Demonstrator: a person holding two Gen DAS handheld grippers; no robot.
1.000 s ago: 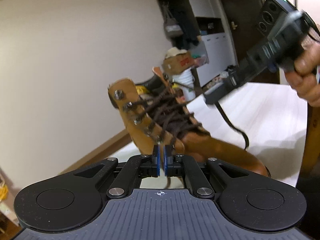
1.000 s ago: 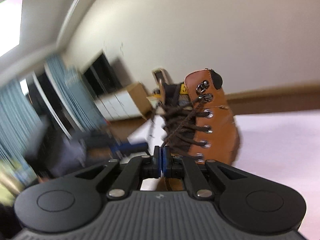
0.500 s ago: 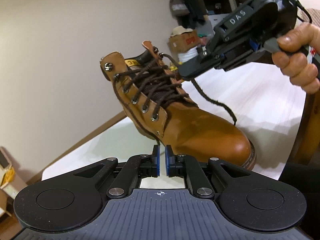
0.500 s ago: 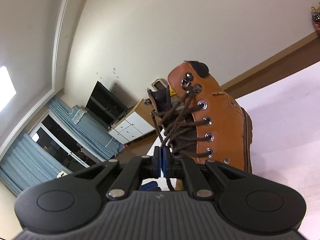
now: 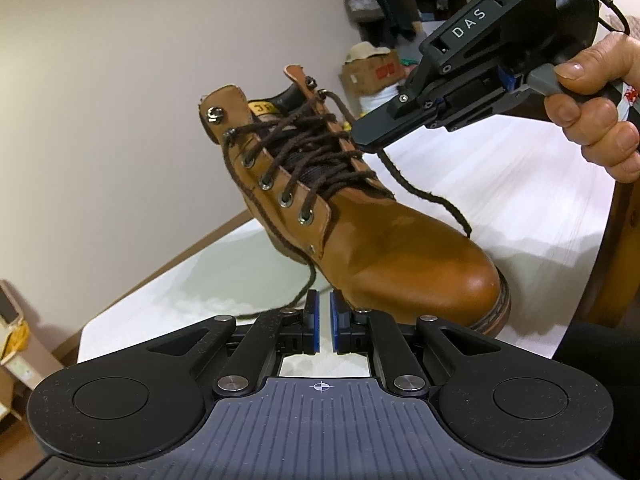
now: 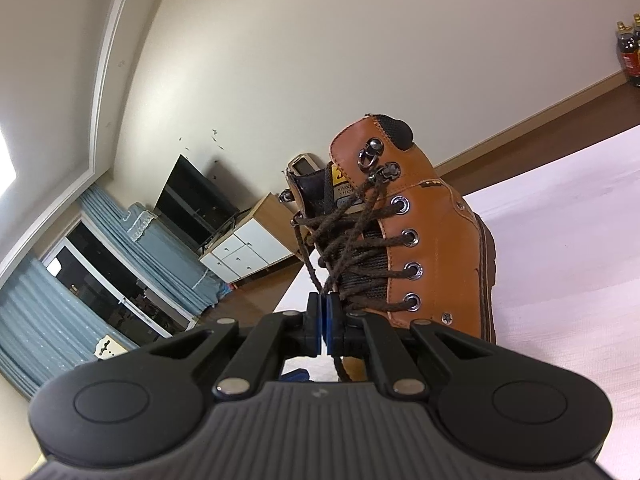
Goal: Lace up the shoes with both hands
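Tan boot (image 5: 372,240) upright on the white desk (image 5: 520,200), brown lace (image 5: 424,196) limp and thin.

Lace looks soft and light; best pinched near its end. Right gripper (image 6: 323,320) has its jaws clamped on one strand; left gripper (image 5: 323,322) shows a narrow gap, holding nothing.

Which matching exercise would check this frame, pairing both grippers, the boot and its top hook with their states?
Things:
1. left gripper
2. right gripper
3. boot
4. top hook

States:
A. stands on the white table
B. shut on the brown lace
C. no lace on it
D. slightly open, holding nothing

Pairs: 1-D, 2-B, 3-A, 4-C
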